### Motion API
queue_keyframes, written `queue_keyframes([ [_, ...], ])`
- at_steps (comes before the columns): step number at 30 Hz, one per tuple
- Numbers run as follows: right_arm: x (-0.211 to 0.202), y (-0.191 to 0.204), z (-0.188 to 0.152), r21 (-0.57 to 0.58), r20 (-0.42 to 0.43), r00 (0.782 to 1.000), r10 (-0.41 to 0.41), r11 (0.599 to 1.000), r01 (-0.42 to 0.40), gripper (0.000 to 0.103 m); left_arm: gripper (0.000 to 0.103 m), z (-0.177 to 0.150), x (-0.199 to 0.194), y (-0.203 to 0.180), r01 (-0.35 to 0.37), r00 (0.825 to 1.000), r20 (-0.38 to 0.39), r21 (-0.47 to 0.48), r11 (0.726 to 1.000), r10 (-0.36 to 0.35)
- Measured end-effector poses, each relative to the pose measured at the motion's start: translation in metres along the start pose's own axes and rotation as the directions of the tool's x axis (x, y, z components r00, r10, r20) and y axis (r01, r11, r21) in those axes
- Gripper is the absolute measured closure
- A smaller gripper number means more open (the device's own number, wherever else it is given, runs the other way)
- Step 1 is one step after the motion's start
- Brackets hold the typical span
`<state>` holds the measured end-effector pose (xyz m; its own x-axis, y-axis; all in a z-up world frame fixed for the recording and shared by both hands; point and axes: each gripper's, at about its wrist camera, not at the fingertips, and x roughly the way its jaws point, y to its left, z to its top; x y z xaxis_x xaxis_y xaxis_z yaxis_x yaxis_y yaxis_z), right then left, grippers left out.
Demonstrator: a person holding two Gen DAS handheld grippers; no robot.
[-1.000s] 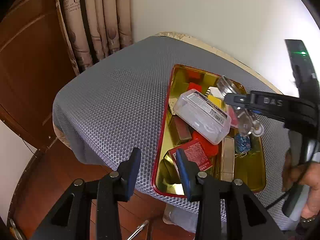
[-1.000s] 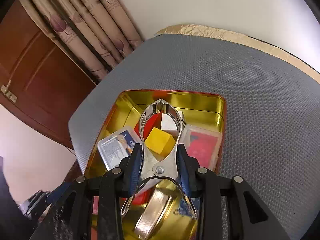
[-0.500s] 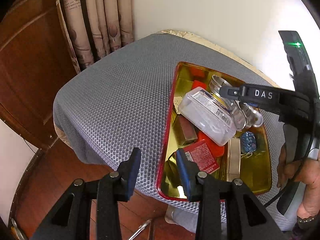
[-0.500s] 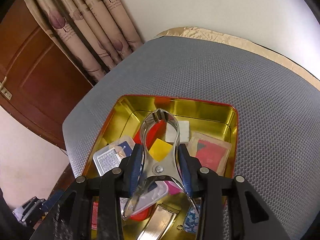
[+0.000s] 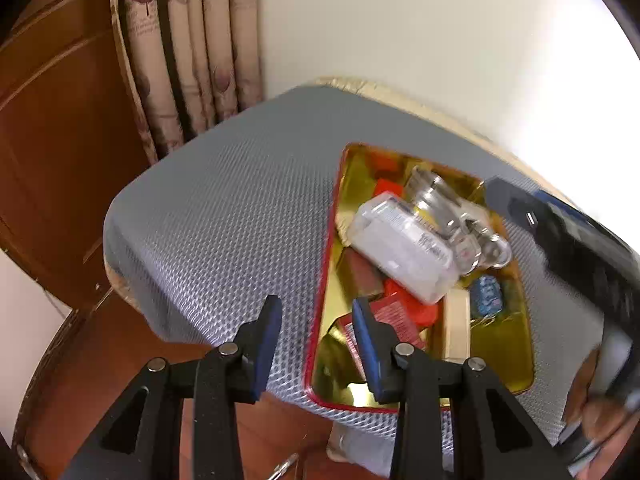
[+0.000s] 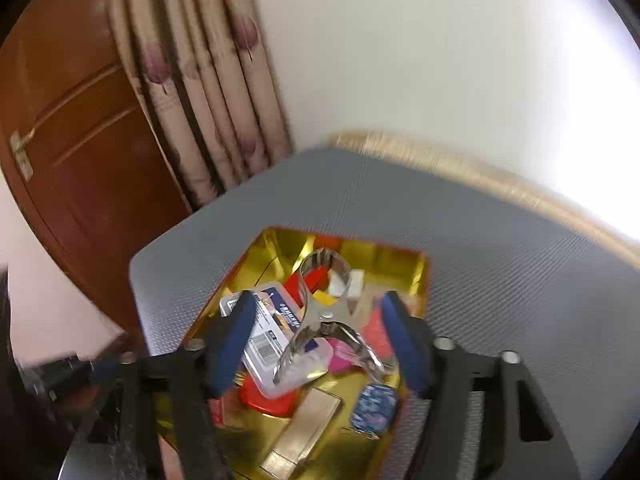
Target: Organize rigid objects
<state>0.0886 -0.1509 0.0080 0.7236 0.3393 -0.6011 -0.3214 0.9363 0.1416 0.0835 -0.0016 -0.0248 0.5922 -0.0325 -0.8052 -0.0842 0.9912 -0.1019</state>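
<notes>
The right claw (image 6: 320, 340) is seen with its jaws opening; the metal clamp (image 6: 326, 300) lies loose between them in the gold tin (image 6: 416, 268), its long axis running away from the claw, ring end farthest. The left claw (image 5: 316, 344), narrowly parted and empty, is held over the tin's near rim. A grey mesh-covered tabletop (image 6: 500, 248), curtains (image 6: 208, 92) and a wooden door (image 6: 80, 128) are shown beyond.
</notes>
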Motion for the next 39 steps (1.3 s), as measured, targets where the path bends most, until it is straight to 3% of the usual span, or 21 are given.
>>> queue_keyframes([
  [2, -0.025, 0.009, -0.011, -0.04, 0.099, 0.992, -0.077, 0.996, 0.081, 0.021, 0.066, -0.001, -0.007, -0.003, 0.022, 0.999, 0.043, 0.015, 1.0, -0.023],
  [4, -0.05, 0.016, -0.023, -0.057, 0.203, 0.971, -0.127, 0.988, 0.141, 0.009, 0.066, -0.002, -0.015, -0.008, 0.03, 0.995, 0.098, 0.035, 0.999, -0.033],
  [7, -0.085, 0.027, -0.039, -0.065, 0.34, 0.922, -0.184, 0.974, 0.218, 0.001, 0.064, -0.006, -0.032, -0.013, 0.04, 0.981, 0.187, 0.065, 0.997, -0.052],
  [10, -0.107, 0.035, -0.05, -0.055, 0.397, 0.887, -0.235, 0.959, 0.278, 0.001, 0.059, -0.01, -0.045, -0.015, -0.002, 0.968, 0.249, 0.057, 0.998, -0.012],
  [12, -0.118, 0.038, -0.057, -0.049, 0.406, 0.879, -0.25, 0.955, 0.294, 0.001, 0.059, -0.011, -0.05, -0.016, -0.021, 0.968, 0.249, 0.05, 0.999, 0.008],
  [14, -0.126, 0.037, -0.063, -0.027, 0.397, 0.885, -0.242, 0.961, 0.275, 0.001, 0.059, -0.012, -0.056, -0.018, -0.009, 0.968, 0.25, 0.051, 0.999, -0.004],
  [18, -0.139, 0.037, -0.073, -0.007, 0.386, 0.888, -0.252, 0.961, 0.275, 0.001, 0.059, -0.016, -0.074, -0.028, -0.028, 0.954, 0.301, 0.079, 0.996, 0.003],
  [25, -0.174, 0.039, -0.084, 0.011, 0.414, 0.86, -0.297, 0.947, 0.322, 0.001, 0.059, -0.03, -0.109, -0.033, 0.011, 0.928, 0.368, 0.131, 0.991, -0.059],
  [31, -0.186, 0.052, -0.084, 0.044, 0.428, 0.833, -0.35, 0.929, 0.368, 0.001, 0.059, -0.046, -0.127, -0.024, -0.001, 0.9, 0.43, 0.159, 0.987, -0.069],
  [37, -0.187, 0.065, -0.088, 0.086, 0.41, 0.813, -0.413, 0.905, 0.416, 0.001, 0.059, -0.044, -0.118, -0.006, 0.111, 0.916, 0.376, 0.099, 0.989, -0.141],
  [39, -0.19, 0.069, -0.088, 0.083, 0.42, 0.809, -0.412, 0.905, 0.418, 0.001, 0.059, -0.045, -0.118, -0.004, 0.106, 0.913, 0.385, 0.092, 0.99, -0.133],
])
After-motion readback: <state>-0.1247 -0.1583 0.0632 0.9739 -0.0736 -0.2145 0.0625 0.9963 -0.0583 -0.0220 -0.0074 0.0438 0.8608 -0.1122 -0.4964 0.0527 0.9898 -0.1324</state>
